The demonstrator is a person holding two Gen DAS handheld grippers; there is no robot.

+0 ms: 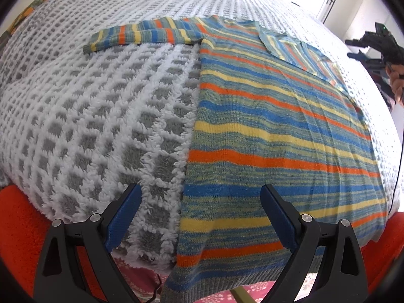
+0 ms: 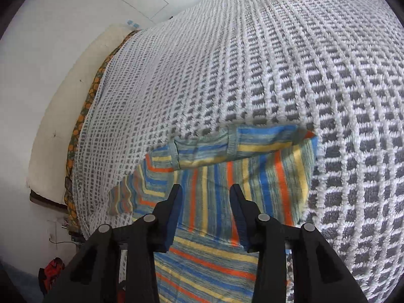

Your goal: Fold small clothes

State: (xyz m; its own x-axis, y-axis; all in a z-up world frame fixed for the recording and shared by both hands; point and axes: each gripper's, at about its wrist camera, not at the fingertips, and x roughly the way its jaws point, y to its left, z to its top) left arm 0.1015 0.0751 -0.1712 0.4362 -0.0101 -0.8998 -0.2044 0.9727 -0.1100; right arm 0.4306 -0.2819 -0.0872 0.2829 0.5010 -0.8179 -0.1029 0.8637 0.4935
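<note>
- One bed (image 1: 75, 116) fills both views, covered by a single white-and-grey waffle blanket (image 2: 290, 75). A patterned sheet edge and an orange cover show at its margins.
- One striped sweater (image 1: 265, 131) lies flat on the blanket near the bed's front edge, hem hanging slightly over it. It is the only garment in sight.
- The sweater has two sleeves. One sleeve (image 1: 141, 36) lies stretched straight out to the side on the blanket. The other sleeve (image 2: 234, 149) is already folded across the chest, resting on the body.
- Judged from that, the sleeve-folding step is half done: one sleeve in, one still out.
- There are two grippers. The left gripper (image 1: 199, 214) hangs over the sweater's near hem corner with its jaws spread wide and nothing between them, one finger over the blanket, the other over the knit.
- The right gripper (image 2: 205, 212) sits low over the sweater body, just short of the folded sleeve. Its jaws stand partly apart with only stripes visible in the gap, gripping nothing. In the left view it appears small at the far right, held by a hand (image 1: 396, 80).
- The next move likely calls for the left gripper to reach the outstretched sleeve, pinch near its cuff, and carry it over the body to match the other.
</note>
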